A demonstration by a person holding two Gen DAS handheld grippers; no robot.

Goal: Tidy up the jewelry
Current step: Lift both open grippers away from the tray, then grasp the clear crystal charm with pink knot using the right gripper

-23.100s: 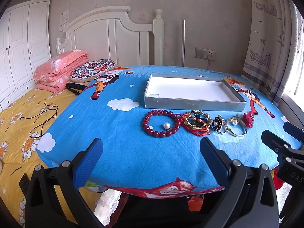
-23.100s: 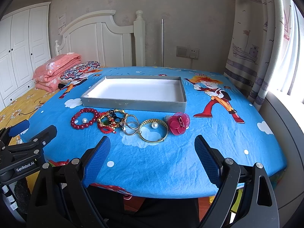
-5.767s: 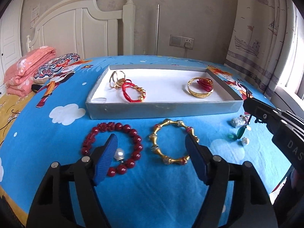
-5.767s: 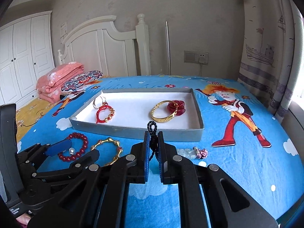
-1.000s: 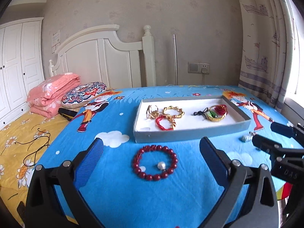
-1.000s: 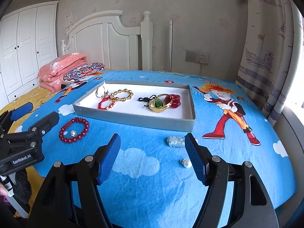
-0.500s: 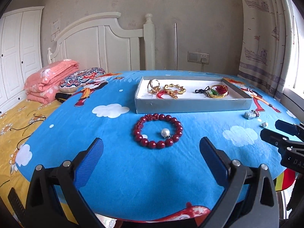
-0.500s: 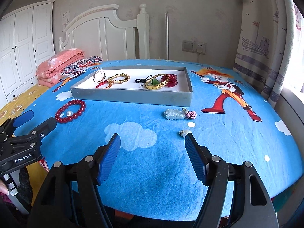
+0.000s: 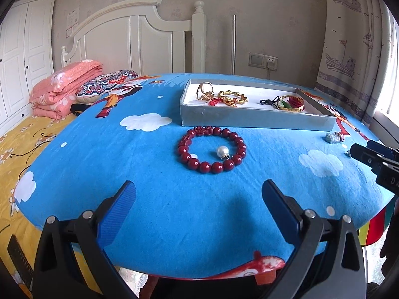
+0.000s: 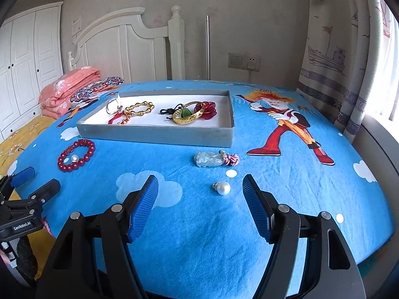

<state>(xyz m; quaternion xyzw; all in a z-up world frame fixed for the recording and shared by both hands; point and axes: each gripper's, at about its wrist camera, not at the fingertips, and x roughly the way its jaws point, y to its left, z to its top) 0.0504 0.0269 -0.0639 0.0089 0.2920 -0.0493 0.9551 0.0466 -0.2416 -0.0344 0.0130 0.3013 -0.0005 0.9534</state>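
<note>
White panelled headboard (image 9: 139, 37), folded pink quilt (image 9: 62, 87), patterned round cushion (image 9: 104, 87), ship-print curtain (image 10: 336, 57), white wall socket (image 9: 263, 61).

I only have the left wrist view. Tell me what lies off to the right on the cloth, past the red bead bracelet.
Observer: A pale green carved pendant with a pink knotted cord lies on the cloth just in front of the gray tray.
Operator: Say what else is loose there.
Observer: A single pearl lies nearer the right gripper, ahead of its fingers.
Operator: Report that gripper's jaws.
Observer: Open and empty; the pearl sits beyond the blue pads, touching neither.
</note>
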